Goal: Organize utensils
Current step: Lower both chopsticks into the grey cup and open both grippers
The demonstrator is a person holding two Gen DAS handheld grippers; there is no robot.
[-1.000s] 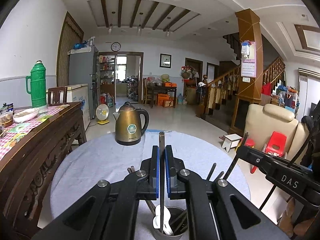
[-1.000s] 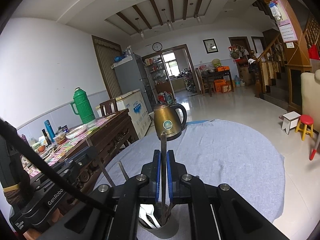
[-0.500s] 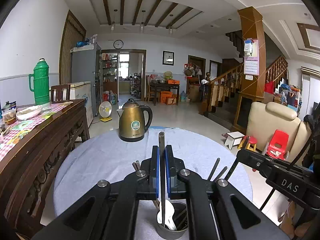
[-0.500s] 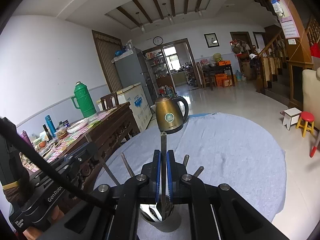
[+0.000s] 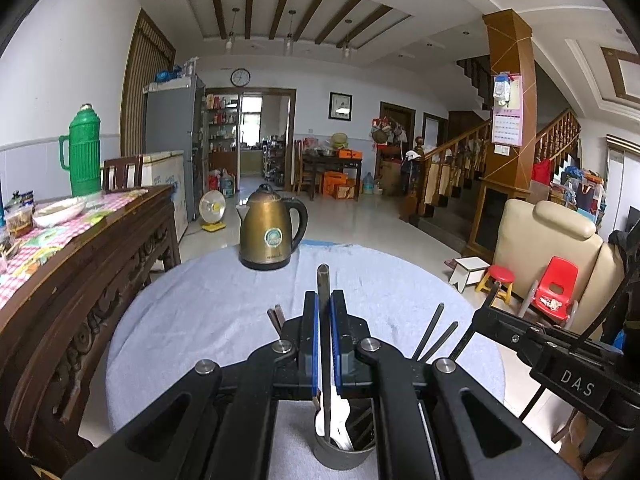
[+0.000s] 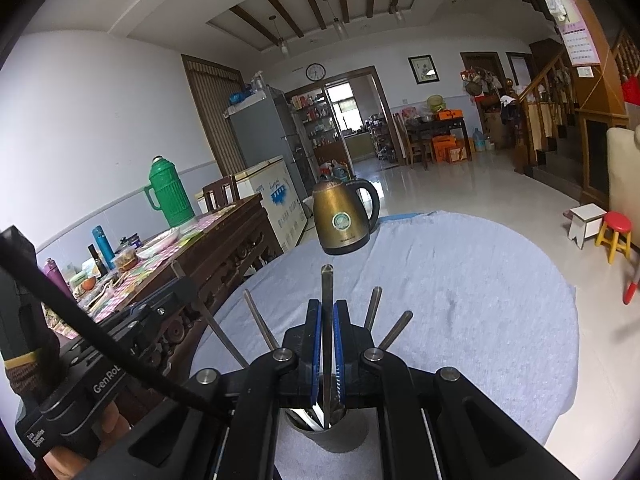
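My left gripper [image 5: 324, 340] is shut on an upright metal utensil handle [image 5: 323, 280]; its lower end hangs in a dark utensil cup [image 5: 344, 454] on the table, beside a white spoon [image 5: 340, 420]. My right gripper [image 6: 327, 344] is shut on another upright metal handle [image 6: 327, 284], whose lower end reaches into the same cup [image 6: 328, 436]. Several other handles lean out of the cup, in the left wrist view [image 5: 434, 330] and in the right wrist view [image 6: 258, 320]. The right gripper's body [image 5: 568, 364] shows at right in the left wrist view.
A brass kettle [image 5: 272, 234] stands at the far side of the round table with a grey-blue cloth [image 5: 192, 320]. A carved wooden sideboard [image 5: 80, 264] with a green thermos [image 5: 84, 152] stands to the left. Stools and a red chair [image 5: 556, 288] stand right.
Both grippers have risen with their utensils; the cup and the other handles now show more fully below. The views shifted slightly, with the kettle farther away.
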